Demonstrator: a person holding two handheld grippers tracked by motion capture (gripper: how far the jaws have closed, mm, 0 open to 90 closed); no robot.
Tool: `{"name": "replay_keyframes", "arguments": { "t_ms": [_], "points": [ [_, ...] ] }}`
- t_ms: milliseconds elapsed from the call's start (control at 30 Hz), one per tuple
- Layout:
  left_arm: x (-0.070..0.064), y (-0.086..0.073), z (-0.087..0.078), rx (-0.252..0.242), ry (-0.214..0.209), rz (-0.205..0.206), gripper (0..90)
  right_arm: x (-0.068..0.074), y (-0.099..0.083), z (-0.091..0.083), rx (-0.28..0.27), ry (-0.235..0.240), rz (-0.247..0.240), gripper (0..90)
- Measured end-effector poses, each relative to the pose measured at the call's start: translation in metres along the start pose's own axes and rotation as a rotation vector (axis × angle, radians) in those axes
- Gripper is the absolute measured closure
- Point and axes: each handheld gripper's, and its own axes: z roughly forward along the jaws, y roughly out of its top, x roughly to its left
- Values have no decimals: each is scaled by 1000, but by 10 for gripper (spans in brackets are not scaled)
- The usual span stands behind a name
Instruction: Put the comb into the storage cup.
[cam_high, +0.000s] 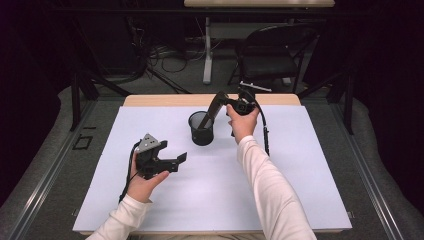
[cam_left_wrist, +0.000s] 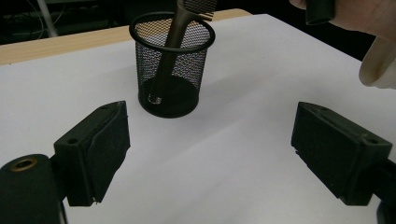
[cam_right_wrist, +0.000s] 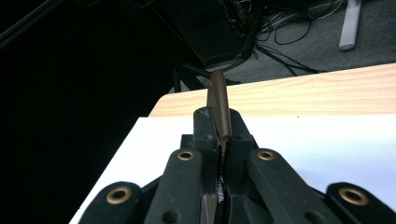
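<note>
**What the views keep back**

In the left gripper view the comb (cam_left_wrist: 173, 42) is cut off at the top edge (only some teeth show), its lower end veiled behind the mesh cup (cam_left_wrist: 172, 65). In the right gripper view the closed jaws hide the comb's teeth, and its far tip blurs against the dark.

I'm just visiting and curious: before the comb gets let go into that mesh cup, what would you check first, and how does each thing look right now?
1. Right tool gripping the comb: ok, jaws closed on it.
2. Comb's lower end inside the mesh cup: ok, it reaches near the bottom.
3. Cup standing upright on the white table: ok.
4. Left tool out of the way: ok, open and apart from the cup.
5. Comb touching the cup's bottom: cannot tell.
6. Will the comb lean steadily on the rim when released: cannot tell.
</note>
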Motion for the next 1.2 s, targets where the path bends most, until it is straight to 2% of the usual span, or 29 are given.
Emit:
{"name": "replay_keyframes", "arguments": {
  "t_ms": [200,733,967,1200],
  "points": [
    [0,0,1,1,1,-1,117,-7,-1,-2,0,8,15,865],
    [0,0,1,1,2,0,117,-8,-1,-2,7,12,9,838],
    [0,0,0,1,2,0,117,-8,-1,-3,6,8,1,766],
    [0,0,1,3,3,-1,117,-8,0,-5,-1,7,-16,626]
  ]
}}
